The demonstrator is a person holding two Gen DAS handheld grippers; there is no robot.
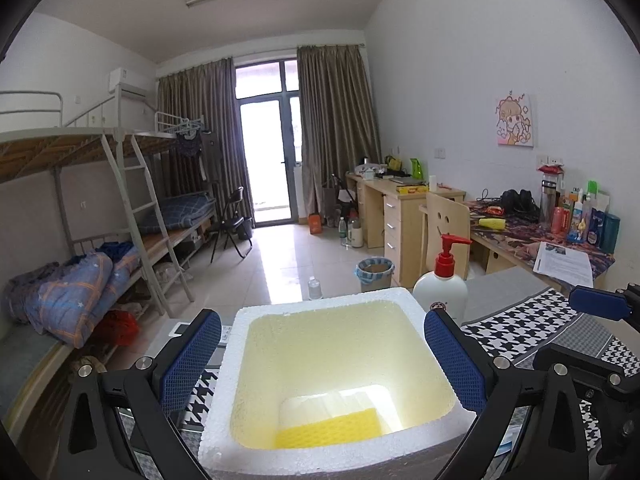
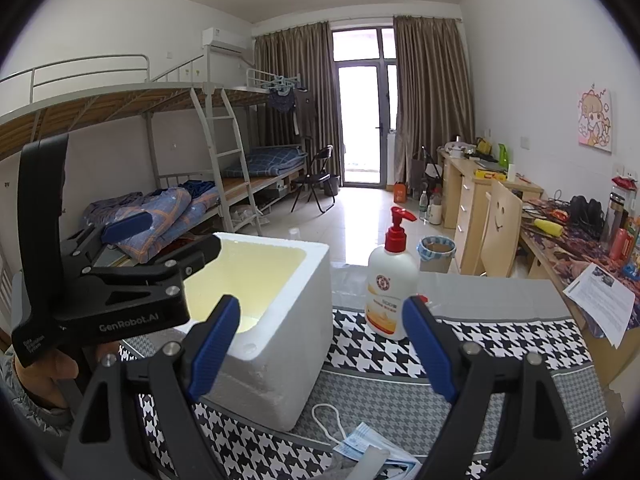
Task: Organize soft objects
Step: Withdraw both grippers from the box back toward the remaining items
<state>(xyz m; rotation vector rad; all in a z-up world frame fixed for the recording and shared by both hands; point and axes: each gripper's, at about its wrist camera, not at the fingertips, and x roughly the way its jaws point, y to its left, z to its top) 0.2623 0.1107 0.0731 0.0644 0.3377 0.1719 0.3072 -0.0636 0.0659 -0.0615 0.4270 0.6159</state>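
Note:
A white foam box (image 1: 320,304) stands on the houndstooth cloth (image 1: 516,328). A yellow sponge (image 1: 332,428) lies on its bottom, at the near side. My left gripper (image 1: 324,360) hovers over the box mouth, open wide, with nothing between its blue pads. The right wrist view shows the same left gripper (image 2: 168,238) above the box (image 2: 296,320), held by a hand. My right gripper (image 2: 322,352) is open and empty to the right of the box, above the cloth. A blue face mask (image 2: 368,446) with a white ear loop lies on the cloth under the right gripper.
A white pump bottle with a red top (image 2: 390,292) stands just right of the box. Behind it is a bare grey surface (image 2: 480,292). Bunk beds (image 1: 80,280) line the left wall, desks (image 1: 400,208) the right. A bin (image 1: 374,274) stands on the tiled floor.

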